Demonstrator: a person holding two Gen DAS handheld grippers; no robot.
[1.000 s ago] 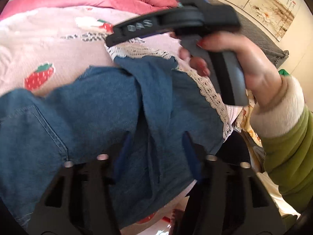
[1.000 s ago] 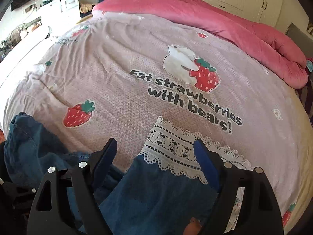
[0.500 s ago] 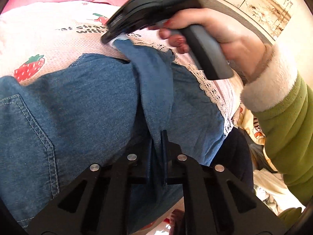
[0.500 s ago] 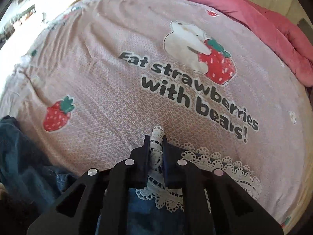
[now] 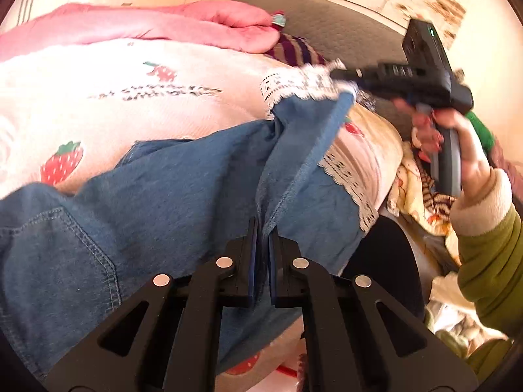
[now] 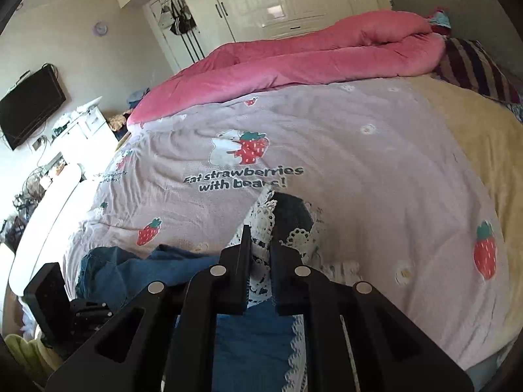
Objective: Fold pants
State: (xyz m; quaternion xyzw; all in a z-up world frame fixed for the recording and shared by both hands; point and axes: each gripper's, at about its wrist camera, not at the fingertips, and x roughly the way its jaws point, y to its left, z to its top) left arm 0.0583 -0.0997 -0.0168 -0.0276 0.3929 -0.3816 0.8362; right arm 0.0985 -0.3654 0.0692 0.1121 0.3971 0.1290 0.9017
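1. Your left tongs (image 5: pixel 261 238) are clamped on a fold of the blue denim pants with white lace hems (image 5: pixel 170 202), near the middle of one leg; the cloth runs straight out from between the pads.
2. Your right tongs (image 6: pixel 261 245) are closed on the white lace hem (image 6: pixel 261 225) of that leg. In the left wrist view, they hold it lifted clear of the bed, with the denim stretched between the two grips.
3. The rest of the pants lies on the pink strawberry-print bedspread (image 6: pixel 359 170), near its front edge. The waist and a back pocket (image 5: pixel 65 245) are to the left, and the second lace hem (image 5: pixel 353 183) lies flat beside the raised leg.
4. To do this fold well, I judge you should keep both grips firm and the cloth lightly taut, so no slack bunches between them.
5. Carry the lifted hem across in one smooth arc and line it up with the matching edge before lowering.
6. Lace is thin and open; it may slip or snag, so avoid jerking.
7. The rolled pink plush blanket (image 6: pixel 294 62) lies well apart at the far side, out of your way.
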